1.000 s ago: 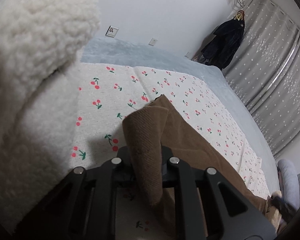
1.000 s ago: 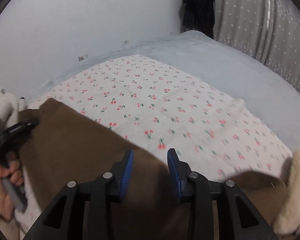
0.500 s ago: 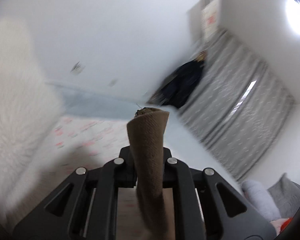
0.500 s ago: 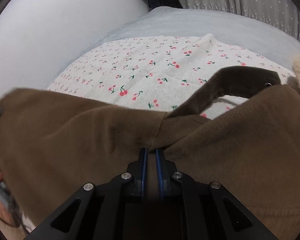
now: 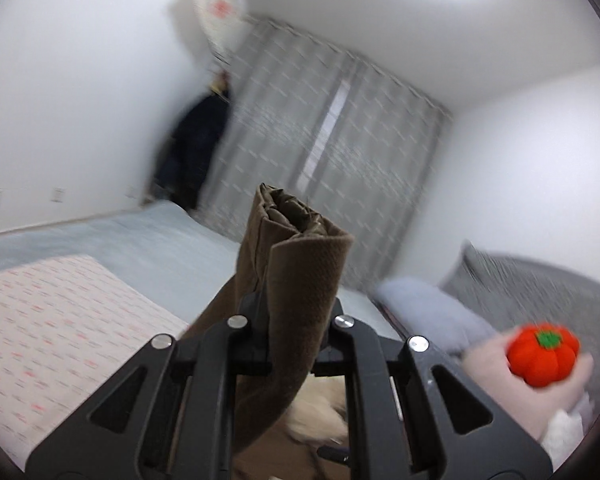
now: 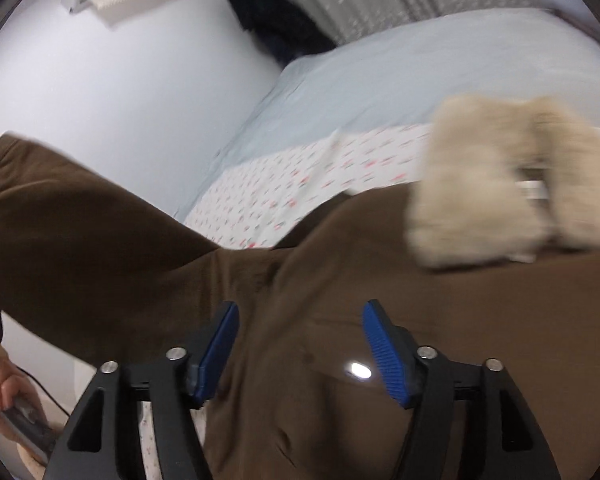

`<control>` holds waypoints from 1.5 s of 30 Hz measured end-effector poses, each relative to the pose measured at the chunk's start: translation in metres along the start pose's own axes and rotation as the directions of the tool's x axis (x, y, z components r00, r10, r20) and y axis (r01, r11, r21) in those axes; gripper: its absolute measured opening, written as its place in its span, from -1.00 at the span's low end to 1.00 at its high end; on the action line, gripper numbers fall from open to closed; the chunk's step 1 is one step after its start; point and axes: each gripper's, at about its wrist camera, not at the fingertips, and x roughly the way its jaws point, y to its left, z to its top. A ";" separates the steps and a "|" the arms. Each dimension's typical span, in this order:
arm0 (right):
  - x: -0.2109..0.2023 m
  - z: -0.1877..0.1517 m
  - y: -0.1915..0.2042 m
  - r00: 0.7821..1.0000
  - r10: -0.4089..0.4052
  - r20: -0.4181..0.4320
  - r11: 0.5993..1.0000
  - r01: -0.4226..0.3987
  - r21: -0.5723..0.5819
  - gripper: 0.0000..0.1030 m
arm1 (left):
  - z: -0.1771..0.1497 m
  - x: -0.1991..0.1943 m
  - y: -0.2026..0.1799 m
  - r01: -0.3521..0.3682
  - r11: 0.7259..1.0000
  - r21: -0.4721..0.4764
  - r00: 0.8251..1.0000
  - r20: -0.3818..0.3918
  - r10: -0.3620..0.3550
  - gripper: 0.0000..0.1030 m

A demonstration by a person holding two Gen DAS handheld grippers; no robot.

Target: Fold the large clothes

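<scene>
A brown corduroy jacket [image 6: 340, 280] with a cream fleece collar [image 6: 500, 184] hangs in the air over the bed. My left gripper [image 5: 292, 312] is shut on a bunched fold of the brown jacket [image 5: 300, 280] and holds it up high, facing the curtains. My right gripper [image 6: 300, 340] is open, its blue pads [image 6: 384, 352] apart, right against the jacket's brown cloth. A stretch of the jacket runs to the far left of the right wrist view.
The bed has a cherry-print sheet [image 5: 60, 320] over a pale blue cover [image 6: 420, 72]. Grey curtains [image 5: 332, 152] and a dark hanging coat [image 5: 196, 152] stand behind. Pillows and a red pumpkin toy [image 5: 542, 354] lie at the right.
My right gripper closed on the jacket half a second ago and has now opened. My left gripper has lifted its fold much higher and swung toward the curtains.
</scene>
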 end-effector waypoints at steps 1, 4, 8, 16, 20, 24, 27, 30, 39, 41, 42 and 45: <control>-0.018 -0.003 -0.010 1.000 -0.017 0.011 1.000 0.017 0.009 0.46 | -0.009 0.008 -0.017 0.016 1.000 0.013 0.999 -0.031 -0.016 -0.75; -0.064 -0.016 -0.040 0.998 -0.045 0.044 0.998 0.043 0.051 0.47 | -0.048 0.034 -0.068 0.081 0.996 0.027 0.987 -0.145 -0.076 -0.75; -0.116 -0.042 -0.087 0.995 -0.040 0.096 0.988 0.025 0.154 0.50 | -0.107 0.064 -0.119 0.162 0.987 0.010 0.942 -0.299 -0.151 -0.75; -0.185 -0.096 -0.206 0.942 0.114 0.316 0.858 -0.254 0.446 0.61 | -0.240 0.106 -0.182 0.212 0.975 0.069 0.781 -0.611 -0.126 -0.70; -0.184 -0.106 -0.233 0.925 0.142 0.352 0.800 -0.317 0.510 0.62 | -0.310 0.111 -0.186 0.307 0.945 0.113 0.561 -0.824 -0.084 -0.27; -0.173 -0.098 -0.227 0.927 0.156 0.342 0.807 -0.319 0.497 0.63 | -0.294 0.074 -0.189 0.453 0.880 0.147 0.553 -0.820 -0.148 0.35; -0.170 -0.092 -0.220 0.944 0.130 0.303 0.840 -0.267 0.472 0.63 | -0.264 0.043 -0.175 0.508 0.849 0.146 0.547 -0.816 -0.187 0.40; -0.167 -0.096 -0.217 0.959 0.103 0.265 0.863 -0.218 0.455 0.63 | -0.239 0.027 -0.145 0.452 0.859 0.240 0.629 -0.769 -0.115 0.47; -0.122 -0.088 -0.159 0.983 -0.169 0.079 0.958 0.144 0.248 -0.70 | -0.203 0.036 0.011 -0.064 0.956 0.288 0.788 -0.573 0.225 0.47; -0.130 -0.084 -0.131 0.959 -0.248 0.135 0.963 0.229 0.141 -0.78 | -0.218 0.040 0.042 -0.128 0.961 0.247 0.770 -0.585 0.253 0.34; -0.136 -0.082 -0.118 0.947 -0.266 0.179 0.963 0.252 0.095 -0.79 | -0.229 0.044 0.053 -0.134 0.964 0.230 0.746 -0.617 0.251 0.30; -0.129 -0.088 -0.121 0.883 -0.439 0.166 0.898 0.438 0.043 -0.82 | -0.232 0.047 0.053 -0.143 0.961 0.238 0.741 -0.617 0.263 0.30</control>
